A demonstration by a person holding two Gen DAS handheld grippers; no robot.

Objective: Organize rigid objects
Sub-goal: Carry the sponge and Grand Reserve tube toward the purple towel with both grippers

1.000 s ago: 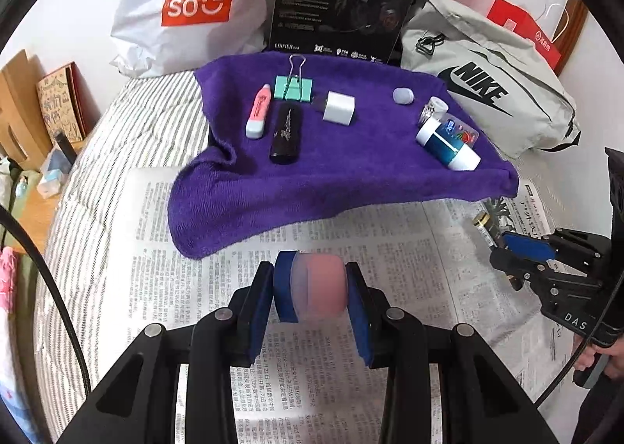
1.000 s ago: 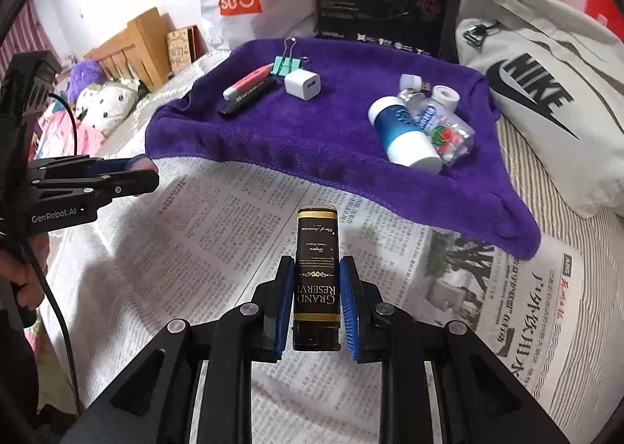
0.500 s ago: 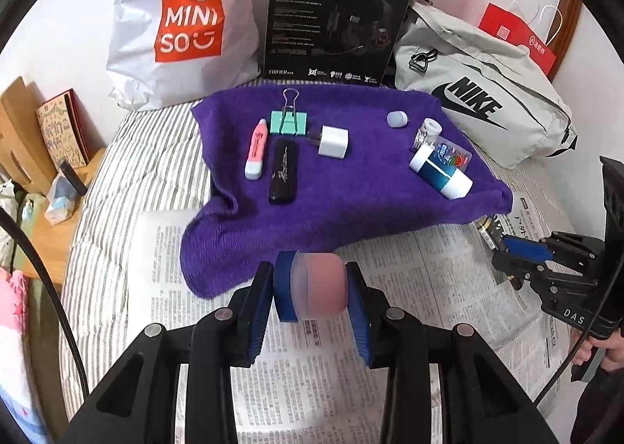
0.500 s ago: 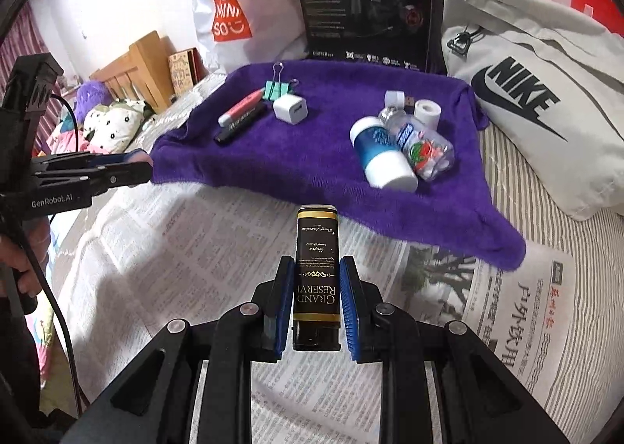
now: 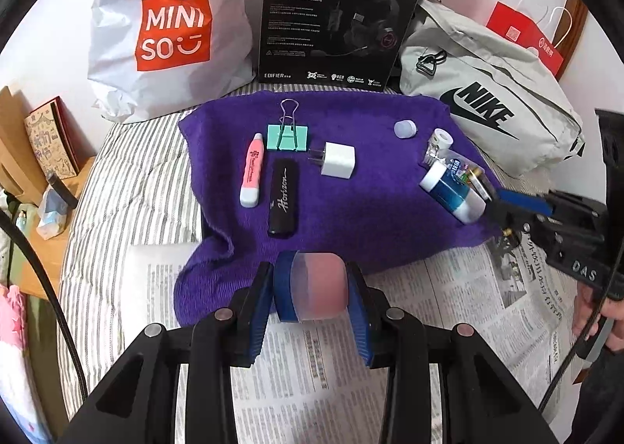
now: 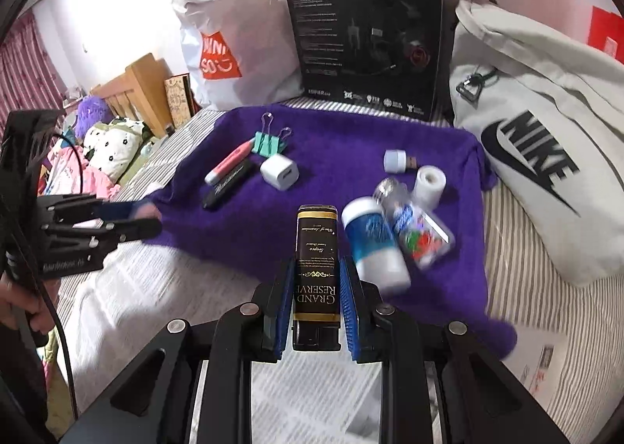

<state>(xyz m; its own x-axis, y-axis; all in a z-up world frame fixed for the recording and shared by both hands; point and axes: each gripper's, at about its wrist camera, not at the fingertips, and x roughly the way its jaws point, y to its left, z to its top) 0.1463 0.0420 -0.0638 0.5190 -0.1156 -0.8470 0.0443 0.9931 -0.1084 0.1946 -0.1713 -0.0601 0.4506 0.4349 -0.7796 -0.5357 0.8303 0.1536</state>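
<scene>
The left gripper [image 5: 312, 297] is held low and level over the near edge of the purple towel [image 5: 362, 186], its blue pads clamped on a small frosted pink tub with a blue lid [image 5: 312, 288]. Newspaper [image 5: 312, 377] lies under it on the striped bed.

The right gripper [image 6: 316, 303] reaches in from the right, its fingers pinched on a black lighter [image 6: 316, 260] with gold lettering, long side pointing away over the towel. A hand [image 5: 608, 323] grips its handle at the right edge of the left view.

Just right of the lighter lie a blue-and-white bottle [image 6: 374, 245] and a clear box of coloured bits [image 6: 421, 237], side by side and touching. Further back sit a white roll [image 6: 429, 180] and a small pale cap [image 6: 396, 160].

On the towel's left half are a pink highlighter [image 5: 251, 171], a black stick [image 5: 284, 198] just beside it, a green binder clip [image 5: 288, 135] and a white charger plug [image 5: 337, 161].

Behind the towel stand a white shopping bag [image 5: 167, 26], a black headset box [image 5: 335, 11] and a grey bag [image 5: 487, 100].
</scene>
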